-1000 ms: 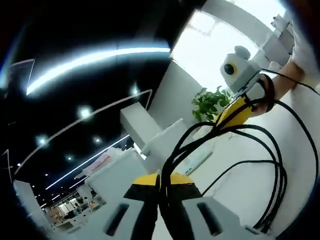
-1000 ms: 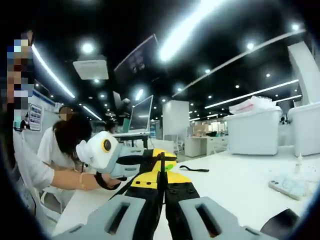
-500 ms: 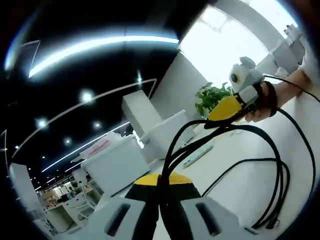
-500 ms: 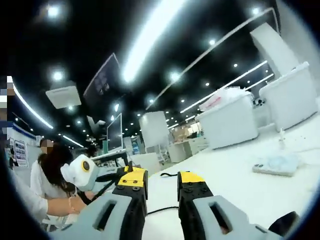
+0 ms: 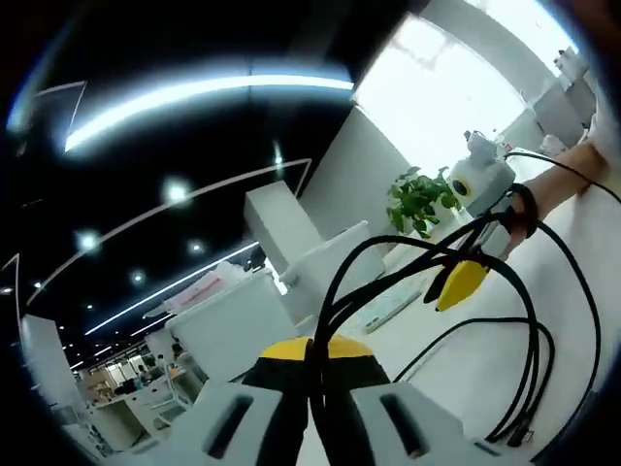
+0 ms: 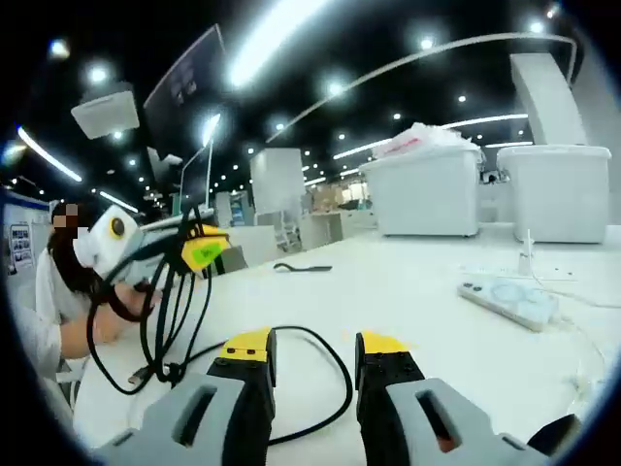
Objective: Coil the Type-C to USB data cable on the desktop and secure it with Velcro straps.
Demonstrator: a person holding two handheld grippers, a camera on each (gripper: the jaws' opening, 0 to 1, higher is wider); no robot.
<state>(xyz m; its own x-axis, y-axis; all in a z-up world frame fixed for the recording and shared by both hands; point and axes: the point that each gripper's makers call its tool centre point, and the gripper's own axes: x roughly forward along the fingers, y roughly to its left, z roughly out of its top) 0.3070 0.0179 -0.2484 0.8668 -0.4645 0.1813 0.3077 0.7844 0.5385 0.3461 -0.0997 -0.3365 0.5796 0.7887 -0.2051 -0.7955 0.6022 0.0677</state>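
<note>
Right gripper (image 6: pixel 312 351) has let go and backed off, jaws now parted and empty, while the left gripper (image 5: pixel 312 351) pinches the cable (image 5: pixel 529 359) loops above the desk (image 6: pixel 408 291). Risk is the unsupported loops springing apart, and the strap (image 6: pixel 301 267) lies well beyond the coil

No words, brands or numbers can be read anywhere. The poster (image 6: pixel 19 243) on the far wall in the right gripper view carries marks too small and blurred to make out, and the green patch on the other gripper's jaw is illegible.
</note>
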